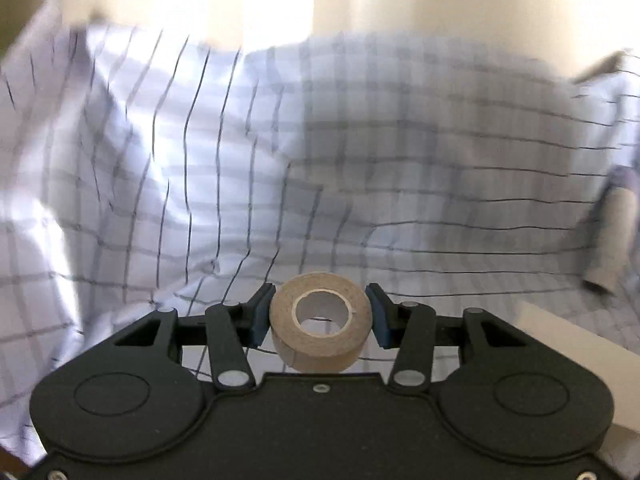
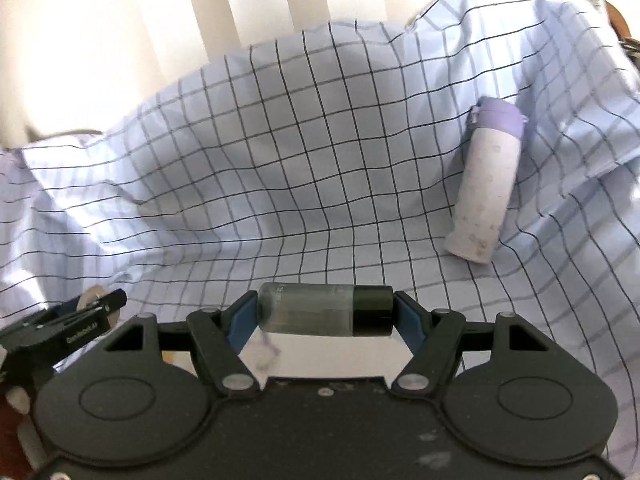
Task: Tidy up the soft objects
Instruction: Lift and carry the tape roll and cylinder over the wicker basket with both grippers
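My left gripper (image 1: 320,316) is shut on a tan roll of tape (image 1: 320,330), held by its sides above a light blue checked cloth (image 1: 240,160). My right gripper (image 2: 325,312) is shut on a small clear bottle with a dark cap (image 2: 324,310), held lengthwise end to end over the same checked cloth (image 2: 280,160). A white tube with a lilac cap (image 2: 486,180) lies tilted on the cloth at the right. It also shows blurred in the left wrist view (image 1: 612,236). The left gripper (image 2: 86,312) with its tape shows at the lower left of the right wrist view.
The cloth rises in folds at the back and sides like a lined basin. A white flat object (image 1: 580,360) lies at the lower right of the left wrist view. A pale bright wall (image 2: 120,40) stands behind.
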`<state>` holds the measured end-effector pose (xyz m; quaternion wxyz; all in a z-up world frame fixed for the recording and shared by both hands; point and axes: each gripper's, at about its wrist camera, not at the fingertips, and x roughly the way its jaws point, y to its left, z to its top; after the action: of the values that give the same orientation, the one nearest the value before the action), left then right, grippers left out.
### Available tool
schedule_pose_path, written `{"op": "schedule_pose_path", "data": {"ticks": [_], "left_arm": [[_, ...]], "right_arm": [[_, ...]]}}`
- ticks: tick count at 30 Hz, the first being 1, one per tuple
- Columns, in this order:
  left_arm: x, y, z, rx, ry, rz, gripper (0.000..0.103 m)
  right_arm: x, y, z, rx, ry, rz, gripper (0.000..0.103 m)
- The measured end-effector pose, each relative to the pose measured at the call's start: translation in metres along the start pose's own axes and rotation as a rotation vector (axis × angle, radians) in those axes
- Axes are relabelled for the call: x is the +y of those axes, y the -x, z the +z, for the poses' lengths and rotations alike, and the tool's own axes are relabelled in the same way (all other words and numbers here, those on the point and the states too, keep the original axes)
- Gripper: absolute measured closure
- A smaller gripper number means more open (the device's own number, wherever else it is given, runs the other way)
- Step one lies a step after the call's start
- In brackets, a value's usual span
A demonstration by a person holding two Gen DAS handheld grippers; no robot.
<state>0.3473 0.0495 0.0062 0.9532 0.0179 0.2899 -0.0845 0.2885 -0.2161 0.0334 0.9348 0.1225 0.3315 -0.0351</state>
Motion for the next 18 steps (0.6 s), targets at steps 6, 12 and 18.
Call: {"op": "schedule_pose_path", "data": {"ticks": [6, 12, 18], "left_arm": [[-0.044, 0.089, -0.011, -0.054, -0.121, -0.048, 0.055], [-0.071, 0.143, -0.038, 0.086, -0.097, -0.123, 0.055], [-0.075, 0.174, -0.072, 0.178, -0.030, -0.171, 0.055]], "right_arm": [[-0.004, 0.063, -0.038, -0.070, 0.030, 0.033, 0.032], [-0.011, 0.120, -0.081, -0.122, 0.043, 0.056, 0.032], [-0.019, 0.161, -0.122, -0.125, 0.013, 0.074, 0.032]]}}
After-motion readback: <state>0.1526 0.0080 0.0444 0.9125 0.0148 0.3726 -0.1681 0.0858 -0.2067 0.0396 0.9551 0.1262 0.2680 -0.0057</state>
